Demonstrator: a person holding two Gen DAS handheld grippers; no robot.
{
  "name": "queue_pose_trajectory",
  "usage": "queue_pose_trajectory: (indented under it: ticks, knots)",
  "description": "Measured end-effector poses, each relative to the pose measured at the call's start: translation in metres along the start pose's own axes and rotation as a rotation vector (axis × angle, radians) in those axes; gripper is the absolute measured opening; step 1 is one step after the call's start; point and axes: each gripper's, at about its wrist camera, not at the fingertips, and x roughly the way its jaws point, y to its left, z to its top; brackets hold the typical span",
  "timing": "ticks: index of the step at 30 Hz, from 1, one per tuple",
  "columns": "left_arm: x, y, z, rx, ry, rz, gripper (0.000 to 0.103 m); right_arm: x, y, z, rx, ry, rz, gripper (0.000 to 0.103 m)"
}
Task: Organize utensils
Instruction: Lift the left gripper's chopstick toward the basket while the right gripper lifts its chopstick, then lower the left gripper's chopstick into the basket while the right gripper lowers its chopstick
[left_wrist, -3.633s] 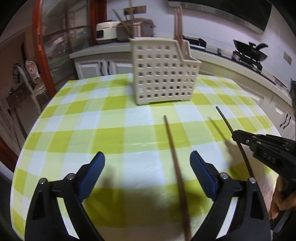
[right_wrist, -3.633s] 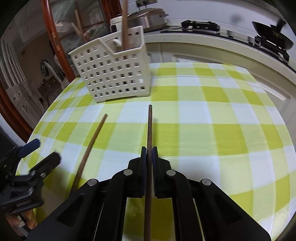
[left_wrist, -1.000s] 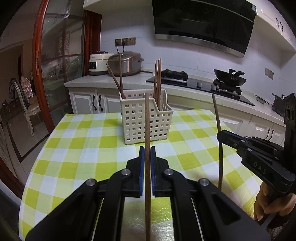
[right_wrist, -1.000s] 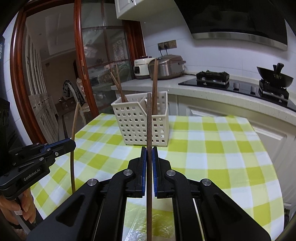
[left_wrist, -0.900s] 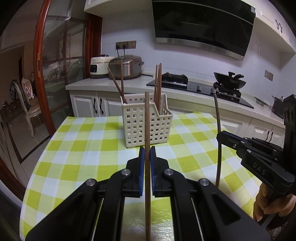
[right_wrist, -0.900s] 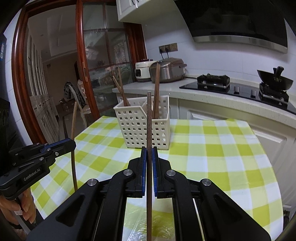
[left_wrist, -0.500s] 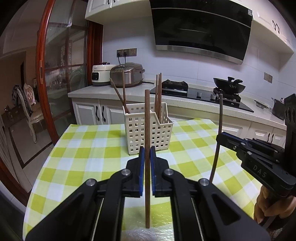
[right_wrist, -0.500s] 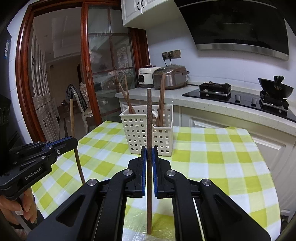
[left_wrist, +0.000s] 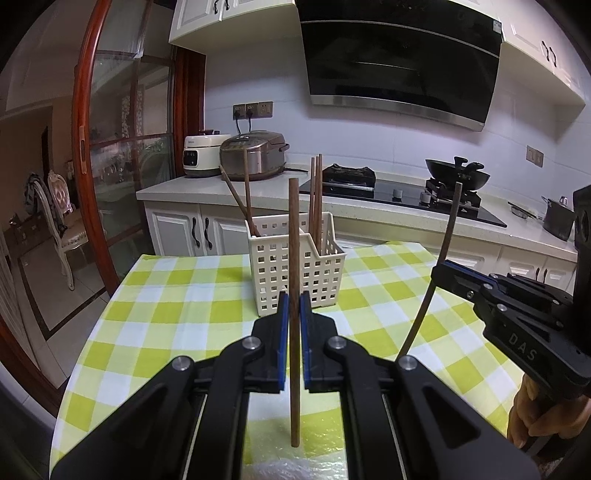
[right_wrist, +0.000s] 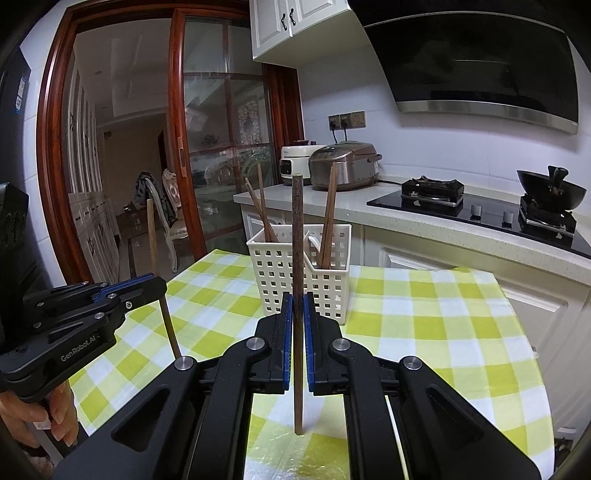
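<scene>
We held one chopstick (left_wrist: 294, 258) upright, clamped in our left tool (left_wrist: 294, 325), and another chopstick (right_wrist: 297, 280) in our right tool (right_wrist: 297, 328), both at frame centre, the white basket (left_wrist: 295, 273) on the checked surface (left_wrist: 155, 317) just beyond.

Left gripper (left_wrist: 291, 314): black angular frame, blue pads, silver screws; "GenRobot.AI" is printed on its side.
Right gripper (right_wrist: 298, 317): black frame, blue pads, silver screws; "DAS" is lettered on its side.
</scene>
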Motion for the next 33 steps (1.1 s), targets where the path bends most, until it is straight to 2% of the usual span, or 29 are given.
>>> queue_pose_trajectory:
  ticks: [16, 33]
  knots:
    - [-0.007, 0.0, 0.013, 0.016, -0.041, 0.005, 0.006, -0.001, 0.009, 0.019, -0.051, -0.025, -0.002, 0.007]
    - [0.009, 0.014, 0.052, 0.014, -0.079, 0.016, 0.006, 0.032, -0.002, 0.072, -0.056, -0.049, 0.009, 0.007]
